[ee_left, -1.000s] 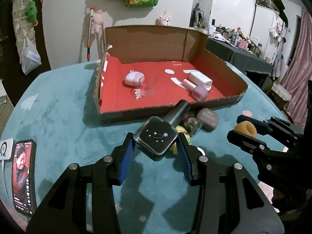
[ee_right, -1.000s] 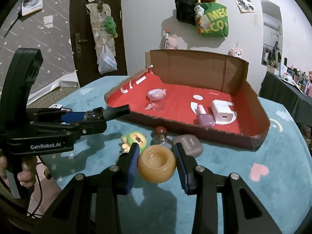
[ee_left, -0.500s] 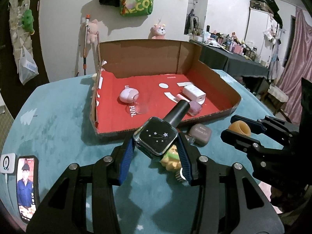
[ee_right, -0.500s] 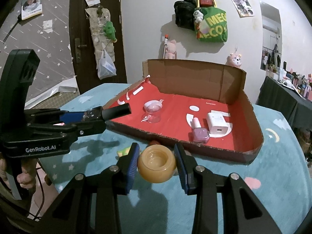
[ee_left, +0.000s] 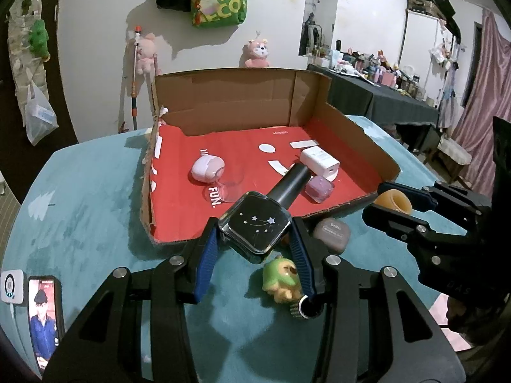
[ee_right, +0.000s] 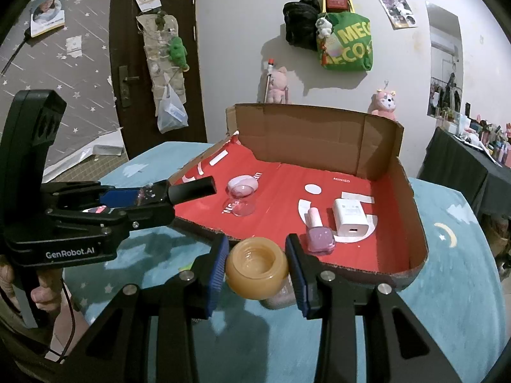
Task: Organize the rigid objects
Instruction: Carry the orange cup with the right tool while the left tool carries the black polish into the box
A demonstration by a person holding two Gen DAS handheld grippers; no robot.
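My left gripper [ee_left: 255, 242] is shut on a square black nail polish bottle [ee_left: 255, 225] with stars on its face and a long black cap, held just above the front wall of the red-lined cardboard box [ee_left: 179, 207]. My right gripper [ee_right: 257, 261] is shut on a small amber jar [ee_right: 255, 266], held near the box's front edge [ee_right: 367, 269]. Inside the box lie a pink pod [ee_left: 207, 167], a clear glass cup [ee_left: 231, 188], a purple nail polish bottle [ee_left: 319, 188] and a white charger [ee_left: 319, 159].
On the teal table cover in front of the box sit a green-and-yellow toy figure [ee_left: 282, 282], a taupe case [ee_left: 330, 234] and a small black ring [ee_left: 301, 308]. A phone [ee_left: 43, 319] lies at the table's left edge. A hand [ee_right: 41, 290] holds the left gripper's handle.
Both grippers have risen and come closer to the box with their loads still held. The toy figure and taupe case now show below the left gripper.
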